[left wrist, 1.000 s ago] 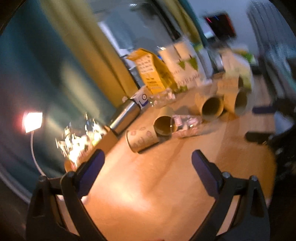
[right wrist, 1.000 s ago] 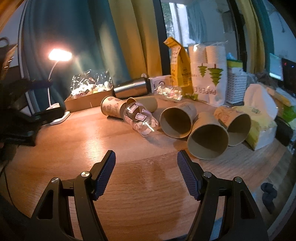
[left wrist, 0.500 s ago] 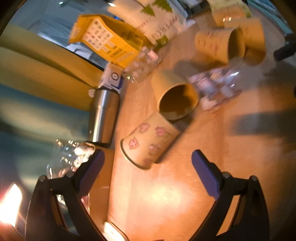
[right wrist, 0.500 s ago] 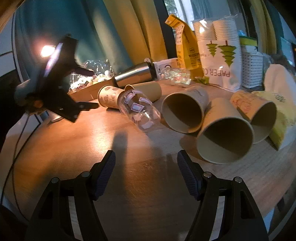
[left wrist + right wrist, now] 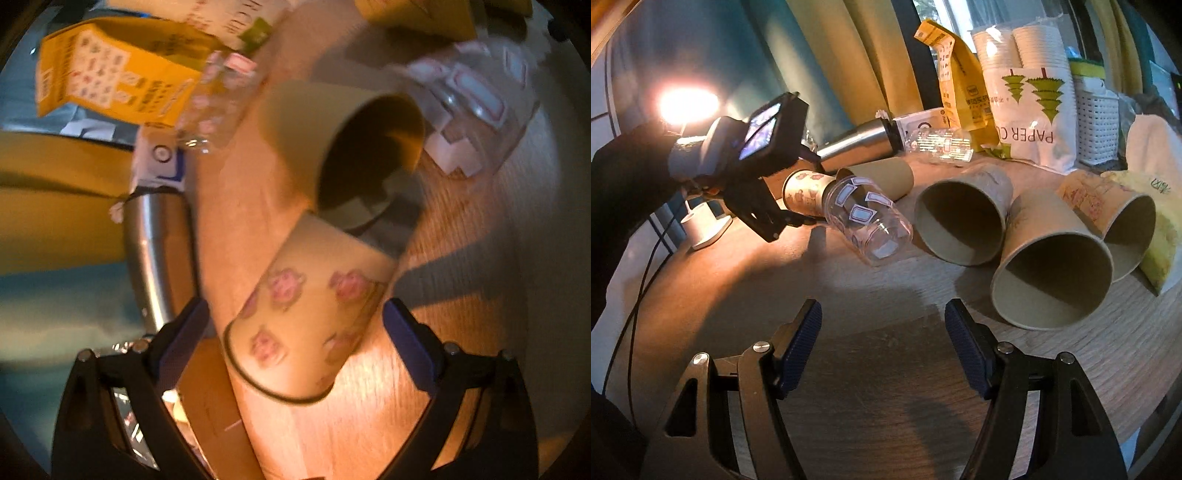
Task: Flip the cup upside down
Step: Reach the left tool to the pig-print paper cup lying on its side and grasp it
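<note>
Stage: approach only, no flip begun.
Printed cup (image 5: 310, 317): on its side on the table (image 5: 461, 295), between the left tongs (image 5: 295, 325).
Left tongs: apart, not touching the cup.
Right tongs (image 5: 882, 339): apart, empty.
Remaining: grip, lift, invert, set down.

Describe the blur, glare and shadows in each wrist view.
Left wrist view: motion-blurred throughout, warm orange cast, pink-printed paper cup soft-edged. Right wrist view: mostly sharp; desk lamp blooms into glare, left hand-held gripper throws a long shadow across the table.

Warm lamp (image 5: 687, 105) glare, motion blur
</note>
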